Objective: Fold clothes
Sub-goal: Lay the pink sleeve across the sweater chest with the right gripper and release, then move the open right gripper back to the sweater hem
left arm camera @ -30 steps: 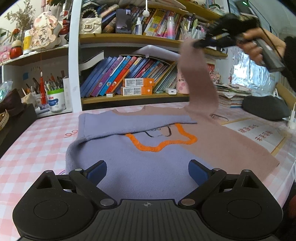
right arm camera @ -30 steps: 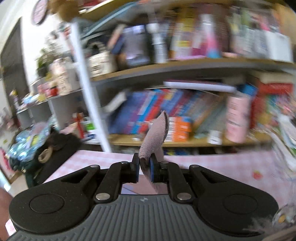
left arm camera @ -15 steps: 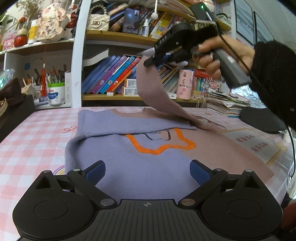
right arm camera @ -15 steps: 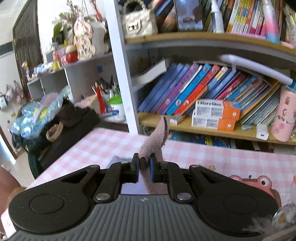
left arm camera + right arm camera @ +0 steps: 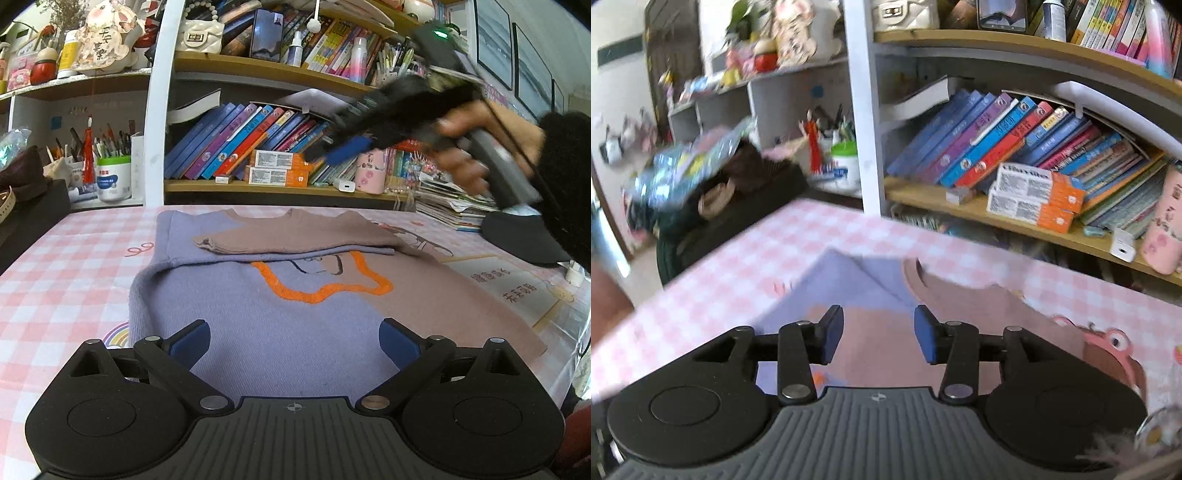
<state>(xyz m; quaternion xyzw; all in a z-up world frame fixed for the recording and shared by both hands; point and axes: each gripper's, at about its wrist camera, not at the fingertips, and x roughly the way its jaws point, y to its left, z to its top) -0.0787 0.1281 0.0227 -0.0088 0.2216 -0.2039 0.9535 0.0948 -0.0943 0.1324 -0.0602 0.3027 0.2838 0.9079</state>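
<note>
left gripper (image 5: 293,341) jaws wide, empty | right gripper (image 5: 878,334) jaws parted, empty | sweater (image 5: 280,295) flat – sleeve (image 5: 295,236) across chest

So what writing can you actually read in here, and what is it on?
"Clarit...", ending blurred: heading on the orange boxes on the shelf; their small print is unreadable.
Chinese characters on the pale ornament: too unclear to quote.
Chinese characters on the table card: too skewed to quote.
Book spines: too small.
Sweater: no words.
</note>
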